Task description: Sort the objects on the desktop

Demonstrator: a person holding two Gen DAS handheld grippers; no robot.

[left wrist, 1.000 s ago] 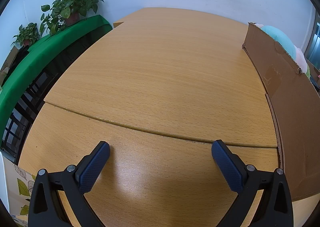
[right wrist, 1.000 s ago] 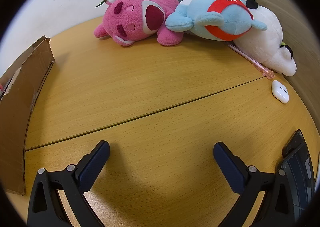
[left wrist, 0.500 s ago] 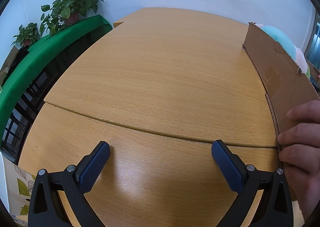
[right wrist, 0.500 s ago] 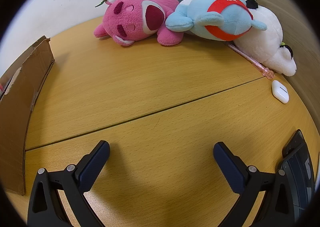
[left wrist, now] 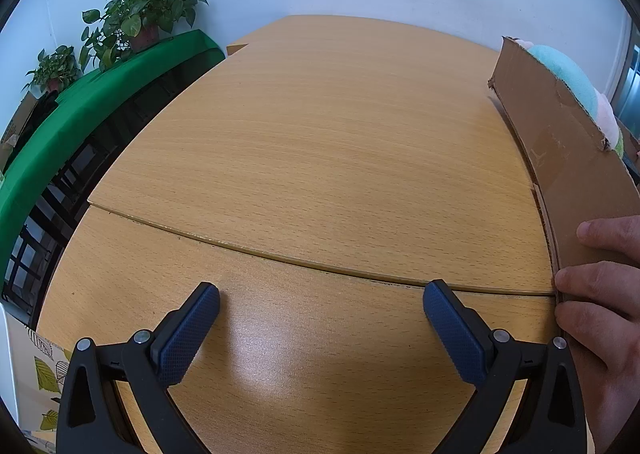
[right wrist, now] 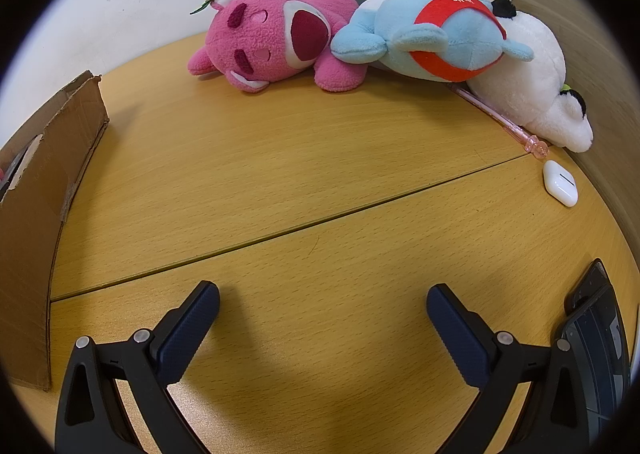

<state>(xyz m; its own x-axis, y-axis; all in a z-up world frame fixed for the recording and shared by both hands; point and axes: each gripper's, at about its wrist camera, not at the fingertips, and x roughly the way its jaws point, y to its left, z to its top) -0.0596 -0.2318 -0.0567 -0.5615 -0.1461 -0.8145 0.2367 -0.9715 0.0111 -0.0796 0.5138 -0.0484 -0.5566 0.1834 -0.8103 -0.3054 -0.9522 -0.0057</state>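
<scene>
My left gripper (left wrist: pixel 320 294) is open and empty, low over the bare wooden desk (left wrist: pixel 320 134). A cardboard box (left wrist: pixel 560 158) stands to its right; a bare hand (left wrist: pixel 604 302) grips the box's near wall. My right gripper (right wrist: pixel 322 296) is open and empty over the desk (right wrist: pixel 280 174). Far ahead lie a pink plush (right wrist: pixel 276 38), a blue and red plush (right wrist: pixel 440 34) and a white plush (right wrist: pixel 540 82). A pink pen (right wrist: pixel 500 118) and a white earbud case (right wrist: pixel 560 183) lie at the right. The box (right wrist: pixel 40 194) stands at the left.
A dark keyboard-like device (right wrist: pixel 596 350) lies at the right gripper's right. A green-covered shelf (left wrist: pixel 80 106) with potted plants (left wrist: pixel 148 14) runs beyond the desk's left edge. A wall stands behind the desk.
A bare hand has come in at the right of the left wrist view and taken hold of the cardboard box's near wall. Both grippers have stayed still and open.
</scene>
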